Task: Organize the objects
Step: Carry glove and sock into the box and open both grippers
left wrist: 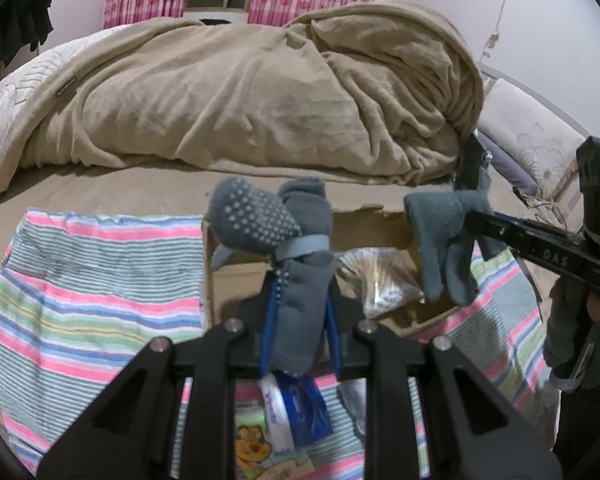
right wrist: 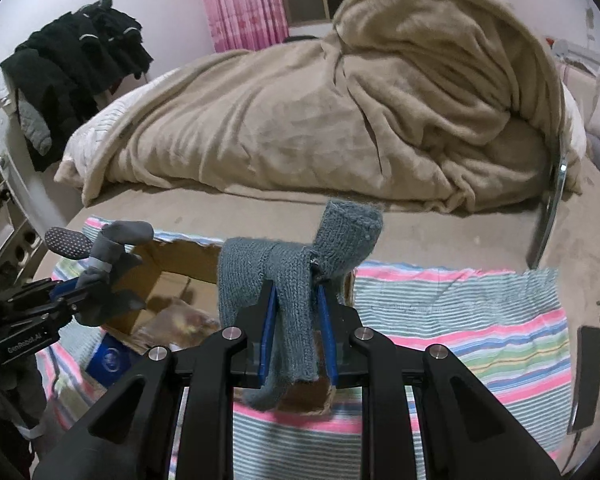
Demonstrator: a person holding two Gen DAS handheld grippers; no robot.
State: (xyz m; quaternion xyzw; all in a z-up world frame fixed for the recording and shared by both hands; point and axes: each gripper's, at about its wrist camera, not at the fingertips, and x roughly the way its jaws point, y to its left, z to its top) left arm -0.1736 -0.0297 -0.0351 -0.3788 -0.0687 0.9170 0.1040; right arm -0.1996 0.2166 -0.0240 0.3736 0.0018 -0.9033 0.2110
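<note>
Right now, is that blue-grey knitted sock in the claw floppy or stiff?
Probably floppy: the knitted sock droops over both sides of the right gripper. It looks light, since one pinch holds it up. Its fuzzy knit likely grips the jaws and shouldn't slip.

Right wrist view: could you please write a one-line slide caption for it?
Right gripper shut on a blue-grey knitted sock above an open cardboard box on a striped cloth.
</note>
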